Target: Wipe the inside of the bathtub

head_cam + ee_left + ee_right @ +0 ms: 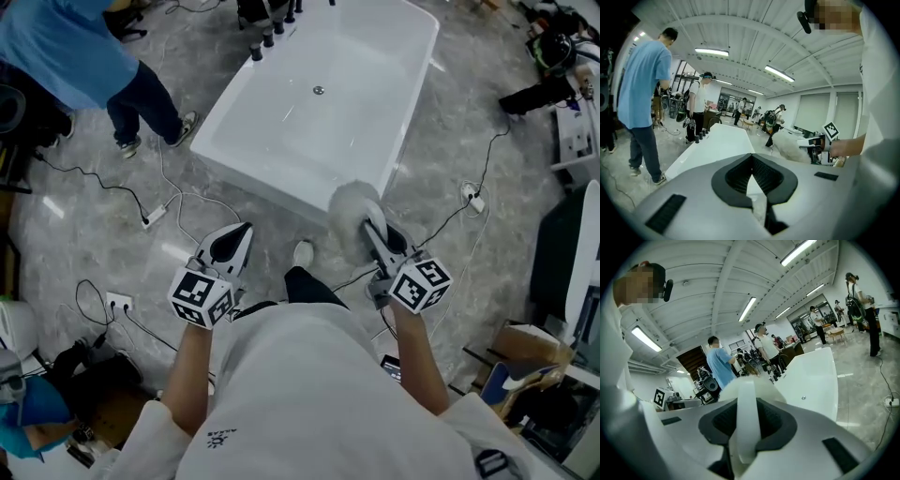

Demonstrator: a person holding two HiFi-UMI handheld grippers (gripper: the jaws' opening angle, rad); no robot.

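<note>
White glossy rectangular bathtub (309, 141) sits on the grey marble floor (84, 197) ahead of me, near rim just beyond both grippers — nothing is touching it. The inside looks bare: small drain (319, 90) mid-basin, black tap fittings (267, 37) on the far-left rim.

Right gripper (369, 230): jaws clamped on the flat white handle (746, 423) of a fluffy pale-grey duster head (354, 208). The handle runs straight along the jaw axis with the head out front. I reckon that's so the fluff leads and the jaws stay off the tub surface. The head hangs just short of the near rim, overlapping it from my view.

Left gripper (242, 234): jaws together, nothing between them. It's held low and to the left, apart from the tub. I read it as the spare hand, kept clear so it doesn't crowd the sweep.

My read: wiping hasn't started — this is the approach. The next move calls for carrying the head over the rim and down onto the near inside wall.

Risks: a white power strip (155, 216) and its cables lie on the floor near my feet, and a person in a blue shirt (66, 47) stands by the tub's left end.
</note>
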